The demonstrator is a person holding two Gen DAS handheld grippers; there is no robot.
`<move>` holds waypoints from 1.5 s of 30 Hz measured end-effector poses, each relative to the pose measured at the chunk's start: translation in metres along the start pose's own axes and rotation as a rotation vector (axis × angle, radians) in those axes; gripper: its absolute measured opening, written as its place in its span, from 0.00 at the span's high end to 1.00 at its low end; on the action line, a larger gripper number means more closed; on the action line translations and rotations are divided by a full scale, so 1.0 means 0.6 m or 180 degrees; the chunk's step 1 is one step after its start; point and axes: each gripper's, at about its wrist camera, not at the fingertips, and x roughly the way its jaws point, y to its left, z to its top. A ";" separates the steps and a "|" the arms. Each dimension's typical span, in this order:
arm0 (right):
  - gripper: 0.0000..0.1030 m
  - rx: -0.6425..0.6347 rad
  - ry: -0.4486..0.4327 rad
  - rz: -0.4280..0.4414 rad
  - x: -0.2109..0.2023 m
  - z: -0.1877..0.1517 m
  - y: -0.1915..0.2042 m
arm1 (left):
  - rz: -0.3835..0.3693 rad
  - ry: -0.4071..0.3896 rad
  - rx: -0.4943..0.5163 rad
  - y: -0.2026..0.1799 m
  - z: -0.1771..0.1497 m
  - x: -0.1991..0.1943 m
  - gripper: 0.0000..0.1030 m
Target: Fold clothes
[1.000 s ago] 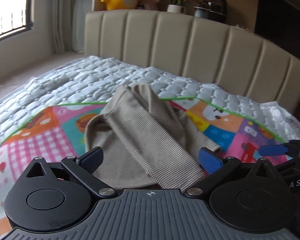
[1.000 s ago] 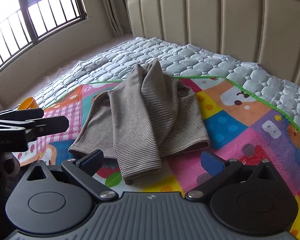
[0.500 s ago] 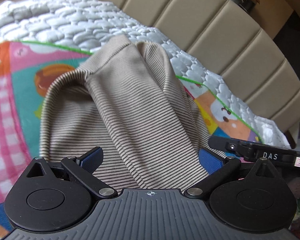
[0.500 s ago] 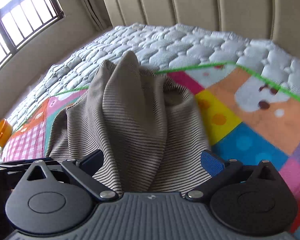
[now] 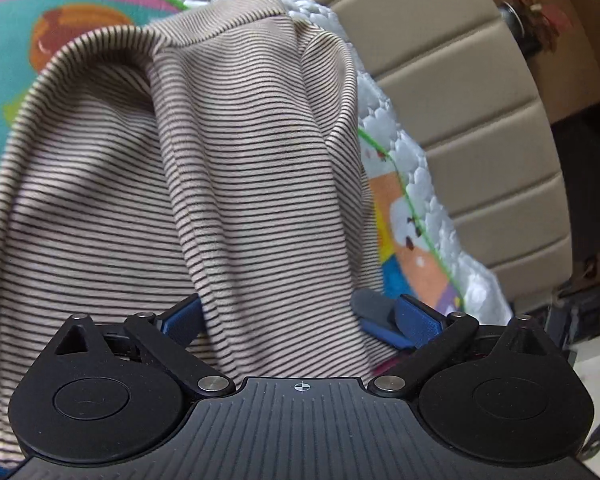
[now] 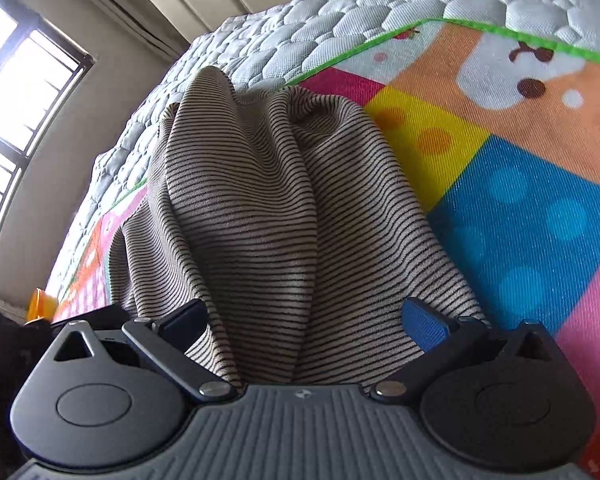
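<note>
Right at the hem, both spread wide

Now your left hand-held gripper [image 5: 296,322] and right hand-held gripper [image 6: 306,318] gape, unclenched, blue fingers [image 6: 424,320] flanking the striped top's [image 6: 268,216] near edge. That top lies bunched on the colourful play mat [image 6: 520,208], over the quilted bed [image 6: 340,12].

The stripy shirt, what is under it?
Under the striped shirt lies a colourful play mat with cartoon squares, spread over a white quilted bed cover. The mat's pictures directly beneath the shirt are covered, so they cannot be seen.
</note>
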 end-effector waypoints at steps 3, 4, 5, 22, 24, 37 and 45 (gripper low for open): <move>0.00 0.0052 0.0106 0.0117 0.001 0.005 -0.007 | 0.0059 -0.0079 -0.0084 -0.006 0.000 0.014 0.05; 0.00 0.0064 0.0142 0.0158 0.001 0.007 -0.009 | 0.0021 -0.0077 -0.0087 -0.011 -0.002 0.014 0.15; 0.00 0.0053 0.0167 0.0170 0.002 0.007 -0.010 | 0.0010 -0.0080 -0.0074 -0.015 -0.005 0.014 0.23; 0.06 -0.1709 -0.0556 -0.0452 -0.023 -0.058 0.104 | 0.0528 -0.2596 -0.0310 0.021 0.066 -0.304 0.93; 0.28 -0.1767 -0.0626 -0.0528 -0.026 -0.057 0.106 | 0.0562 -0.2479 -0.0463 0.047 0.070 -0.318 0.92; 0.62 -0.1521 -0.0908 -0.0566 -0.077 -0.015 0.102 | 0.0376 0.0024 -0.0760 0.004 -0.071 -0.085 0.42; 0.62 -0.1535 -0.0965 -0.0456 -0.098 -0.022 0.108 | 0.0832 -0.0074 -0.0061 -0.052 -0.082 -0.006 0.47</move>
